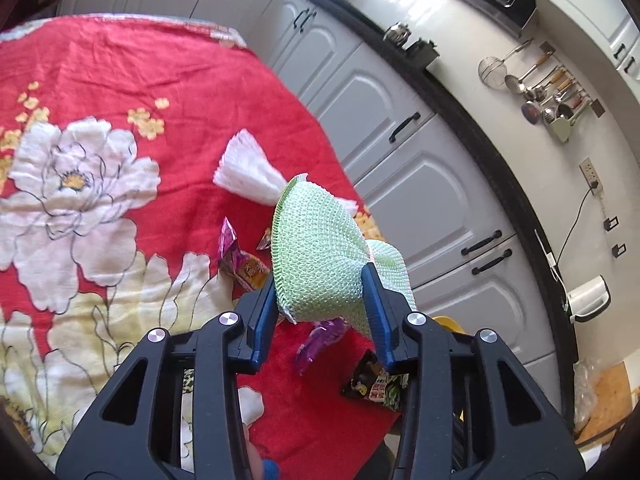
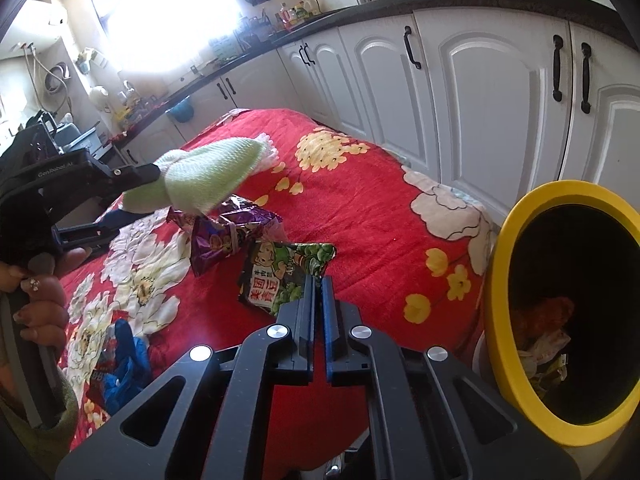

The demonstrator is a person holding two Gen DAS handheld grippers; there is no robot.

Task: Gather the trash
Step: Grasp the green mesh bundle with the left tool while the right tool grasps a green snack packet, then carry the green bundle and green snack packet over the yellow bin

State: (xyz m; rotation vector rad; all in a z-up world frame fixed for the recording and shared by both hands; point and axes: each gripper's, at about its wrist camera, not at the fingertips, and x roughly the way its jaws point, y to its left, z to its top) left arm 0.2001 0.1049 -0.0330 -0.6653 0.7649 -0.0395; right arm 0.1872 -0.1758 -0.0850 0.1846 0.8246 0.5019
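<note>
My left gripper (image 1: 320, 276) is shut on a pale green foam net (image 1: 316, 248) and holds it above the red flowered tablecloth (image 1: 120, 80). The right wrist view shows that gripper (image 2: 138, 192) and the net (image 2: 208, 176) at the left, with a person's hand (image 2: 40, 300) on the handle. My right gripper (image 2: 318, 280) is shut on the edge of a green snack packet (image 2: 280, 280), which is tilted up off the cloth. Purple wrappers (image 2: 224, 236) lie just beyond the packet. A white foam net (image 1: 248, 168) rests further back on the table.
A bin with a yellow rim (image 2: 500, 280) stands at the table's right edge, with trash inside. Blue crumpled wrapping (image 2: 128, 360) lies near the front left of the cloth. White kitchen cabinets (image 2: 480, 100) run close behind the table.
</note>
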